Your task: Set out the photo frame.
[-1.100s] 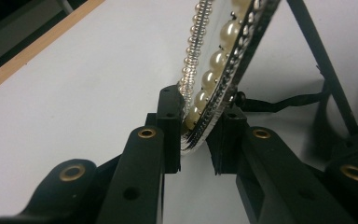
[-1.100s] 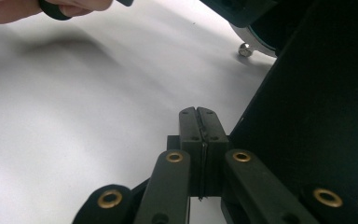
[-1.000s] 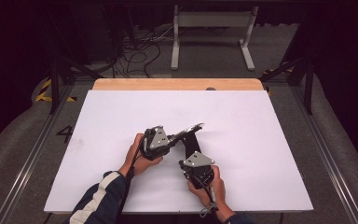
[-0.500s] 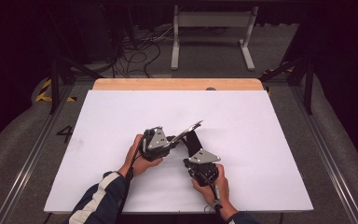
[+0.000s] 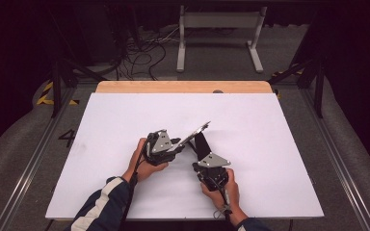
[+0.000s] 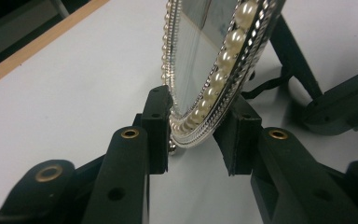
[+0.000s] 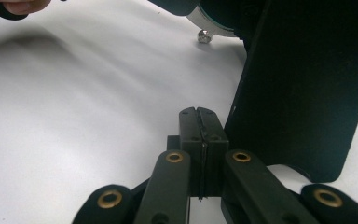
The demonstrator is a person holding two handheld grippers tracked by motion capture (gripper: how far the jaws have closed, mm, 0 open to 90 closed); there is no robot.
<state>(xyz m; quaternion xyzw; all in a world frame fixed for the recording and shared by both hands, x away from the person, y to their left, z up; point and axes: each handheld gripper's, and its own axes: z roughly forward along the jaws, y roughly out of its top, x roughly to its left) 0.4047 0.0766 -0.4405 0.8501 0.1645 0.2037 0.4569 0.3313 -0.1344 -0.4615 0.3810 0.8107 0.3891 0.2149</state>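
A small oval frame (image 5: 195, 132) with a pearl and silver rim (image 6: 200, 60) leans tilted on the white table, propped by a black stand (image 6: 293, 51) behind it. My left gripper (image 5: 183, 143) has its jaws on either side of the frame's lower rim (image 6: 198, 135). They have just been opening, and its pads (image 6: 158, 126) sit slightly off the rim. My right gripper (image 7: 200, 116) is shut, pads together, right beside the black stand panel (image 7: 303, 84). In the high view it sits behind the frame (image 5: 203, 147).
A white sheet (image 5: 125, 120) covers the table, with a wooden strip (image 5: 183, 86) along its far edge. Cables and a metal stand (image 5: 217, 29) lie on the floor beyond. A hand (image 7: 14, 5) shows at the top left of the right gripper view.
My right gripper has edged forward and slightly right, up against the frame's stand. The left hand and the frame have stayed in place.
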